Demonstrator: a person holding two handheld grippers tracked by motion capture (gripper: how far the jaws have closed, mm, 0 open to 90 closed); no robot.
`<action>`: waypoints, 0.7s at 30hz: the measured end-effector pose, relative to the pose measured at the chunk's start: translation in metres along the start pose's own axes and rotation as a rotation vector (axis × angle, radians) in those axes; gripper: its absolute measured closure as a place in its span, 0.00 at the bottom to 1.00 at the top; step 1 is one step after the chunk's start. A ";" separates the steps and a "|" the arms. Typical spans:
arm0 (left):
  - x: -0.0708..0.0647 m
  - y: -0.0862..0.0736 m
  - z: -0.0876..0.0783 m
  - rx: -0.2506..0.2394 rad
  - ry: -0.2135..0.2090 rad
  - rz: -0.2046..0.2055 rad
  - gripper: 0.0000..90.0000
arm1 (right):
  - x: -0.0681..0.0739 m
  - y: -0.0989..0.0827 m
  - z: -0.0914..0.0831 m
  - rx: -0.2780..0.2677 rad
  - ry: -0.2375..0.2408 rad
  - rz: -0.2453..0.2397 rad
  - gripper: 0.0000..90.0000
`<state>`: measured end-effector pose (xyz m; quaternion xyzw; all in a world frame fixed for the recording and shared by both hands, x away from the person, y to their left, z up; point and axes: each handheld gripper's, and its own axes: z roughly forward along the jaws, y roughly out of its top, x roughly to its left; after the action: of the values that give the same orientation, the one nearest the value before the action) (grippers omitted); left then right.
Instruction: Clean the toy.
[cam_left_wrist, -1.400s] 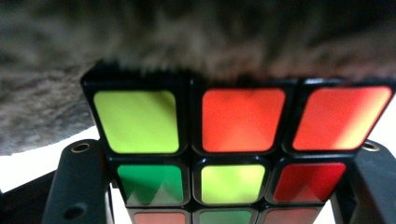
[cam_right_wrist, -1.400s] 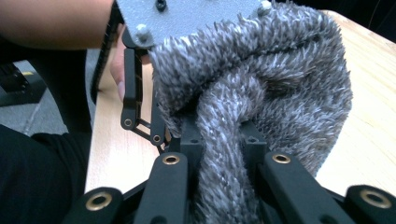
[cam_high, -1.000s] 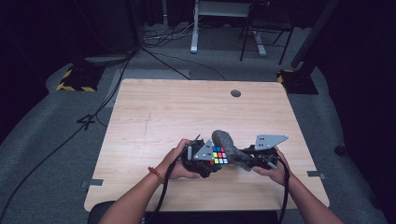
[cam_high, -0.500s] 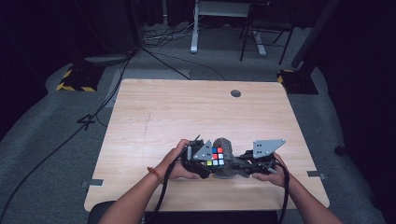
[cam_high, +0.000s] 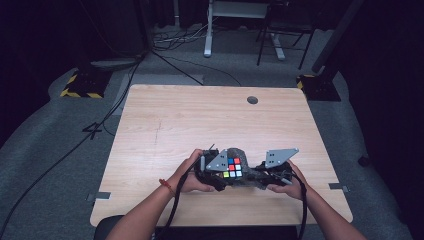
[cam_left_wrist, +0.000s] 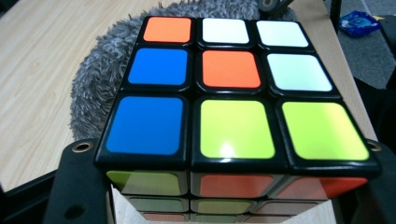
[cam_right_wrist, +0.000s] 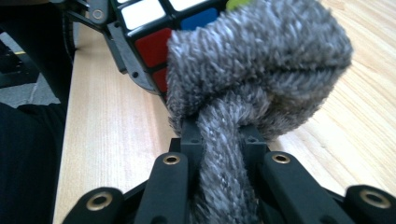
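A Rubik's cube (cam_high: 232, 167) is held just above the table's near edge, and my left gripper (cam_high: 219, 172) is shut on it. In the left gripper view the black jaws clamp its lower sides, one finger (cam_left_wrist: 77, 186) at the left, and have just closed a little tighter on it. The cube's (cam_left_wrist: 233, 93) top face shows orange, white, blue and yellow-green tiles. My right gripper (cam_right_wrist: 223, 144) is shut on a bunched grey fuzzy cloth (cam_right_wrist: 261, 60), which presses against the cube's (cam_right_wrist: 154, 46) side. From above, the cloth (cam_high: 246, 180) wraps the cube's far and right sides.
The light wooden table (cam_high: 200, 120) has a round cable hole (cam_high: 252, 100) near its far edge. Cables, yellow-black striped blocks (cam_high: 80, 86) and furniture legs stand on the grey floor beyond. A blue packet (cam_left_wrist: 359, 23) lies on the floor past the table's edge.
The right gripper with the cloth has shifted slightly left and nearer along the cube. The left hand and cube have stayed almost in place.
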<state>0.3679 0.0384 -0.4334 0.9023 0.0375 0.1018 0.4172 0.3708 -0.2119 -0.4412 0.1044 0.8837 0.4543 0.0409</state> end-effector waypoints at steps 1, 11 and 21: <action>0.001 -0.001 0.001 0.000 -0.008 -0.010 0.36 | 0.001 0.000 0.000 -0.007 0.008 -0.006 0.87; 0.003 -0.006 0.007 -0.005 -0.024 -0.061 0.34 | 0.004 0.004 -0.009 -0.064 0.022 -0.025 0.87; -0.001 0.000 0.007 -0.007 -0.001 -0.029 0.37 | -0.001 0.000 -0.005 -0.054 0.034 0.016 0.87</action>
<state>0.3687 0.0326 -0.4381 0.9002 0.0503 0.0954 0.4218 0.3714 -0.2164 -0.4377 0.1026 0.8709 0.4801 0.0249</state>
